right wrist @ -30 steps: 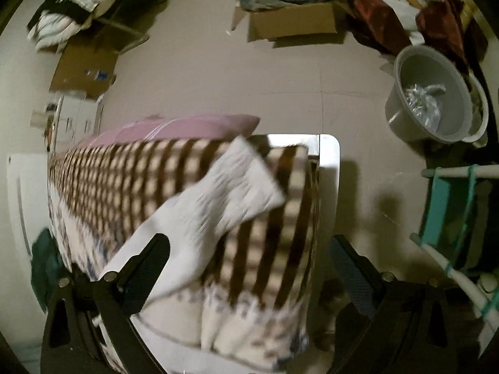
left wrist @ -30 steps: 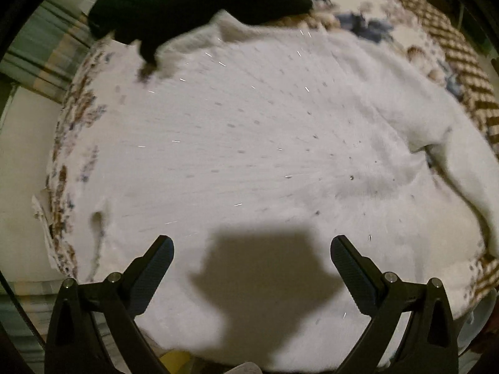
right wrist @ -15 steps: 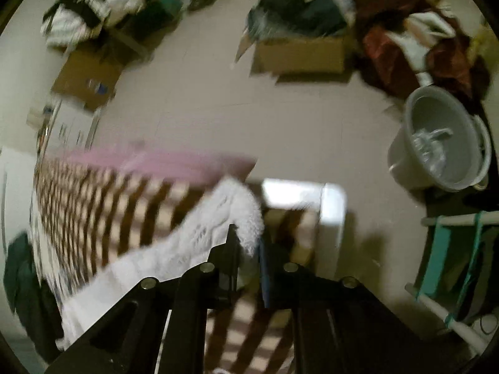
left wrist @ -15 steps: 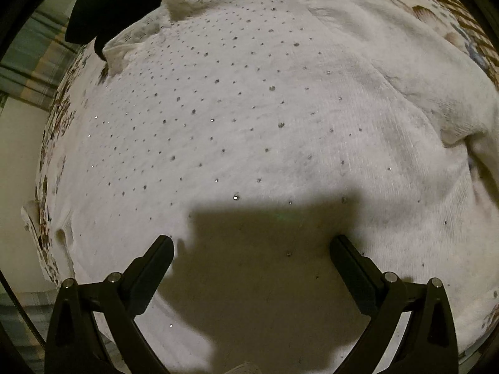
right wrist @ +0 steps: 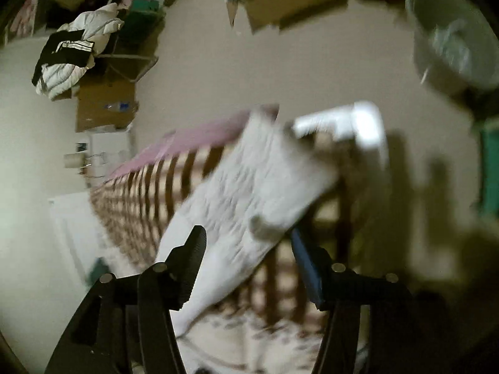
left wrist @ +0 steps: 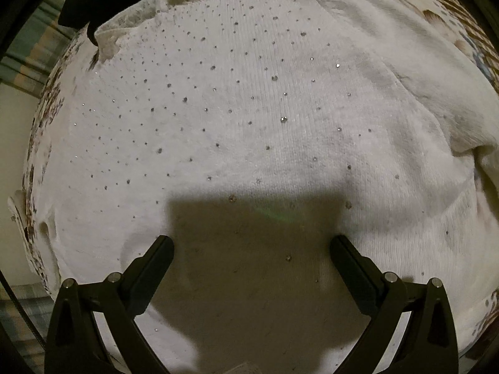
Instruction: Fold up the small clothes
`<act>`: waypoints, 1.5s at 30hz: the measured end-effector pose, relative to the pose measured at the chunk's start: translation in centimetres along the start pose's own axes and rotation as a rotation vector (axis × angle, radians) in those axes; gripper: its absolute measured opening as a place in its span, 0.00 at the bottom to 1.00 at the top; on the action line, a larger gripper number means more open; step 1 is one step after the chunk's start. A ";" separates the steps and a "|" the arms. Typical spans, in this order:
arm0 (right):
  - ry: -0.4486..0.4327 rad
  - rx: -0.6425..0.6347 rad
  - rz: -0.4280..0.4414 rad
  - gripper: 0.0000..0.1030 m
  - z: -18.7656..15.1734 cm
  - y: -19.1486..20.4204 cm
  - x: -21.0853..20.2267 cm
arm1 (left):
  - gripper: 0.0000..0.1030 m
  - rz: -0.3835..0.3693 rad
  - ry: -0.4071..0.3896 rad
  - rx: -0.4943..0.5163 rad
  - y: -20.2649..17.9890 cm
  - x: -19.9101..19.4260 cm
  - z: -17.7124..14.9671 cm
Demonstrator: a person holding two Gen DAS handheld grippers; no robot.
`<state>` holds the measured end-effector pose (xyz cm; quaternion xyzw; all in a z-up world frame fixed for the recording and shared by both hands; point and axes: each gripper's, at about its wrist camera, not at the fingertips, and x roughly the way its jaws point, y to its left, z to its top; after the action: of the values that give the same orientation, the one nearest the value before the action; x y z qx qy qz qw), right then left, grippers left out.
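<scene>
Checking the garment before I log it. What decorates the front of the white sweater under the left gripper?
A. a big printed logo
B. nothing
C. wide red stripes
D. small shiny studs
D: small shiny studs dot the white sweater all over its knit front.

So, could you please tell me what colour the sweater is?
White, dotted with small shiny studs; the sweater shows best in the left wrist view.

Brown-and-cream checked blanket (right wrist: pixel 146 193) covers the bed, a pink pillow (right wrist: pixel 193 137) along its far edge. On the pale floor (right wrist: pixel 280 71): flattened cardboard (right wrist: pixel 106 106), an open cardboard box (right wrist: pixel 290 3), a grey plastic tub (right wrist: pixel 452 40).
</scene>
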<state>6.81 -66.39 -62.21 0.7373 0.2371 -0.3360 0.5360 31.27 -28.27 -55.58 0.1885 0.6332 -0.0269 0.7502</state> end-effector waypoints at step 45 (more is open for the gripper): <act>0.427 -1.474 0.016 0.11 -66.0 25.7 19.5 | 1.00 -0.015 0.040 -0.555 36.1 3.6 -8.1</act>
<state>53.93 -11.95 -47.45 0.2399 0.4930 0.0627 0.8340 34.48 8.49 -51.10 -0.0284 0.6325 0.1458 0.7601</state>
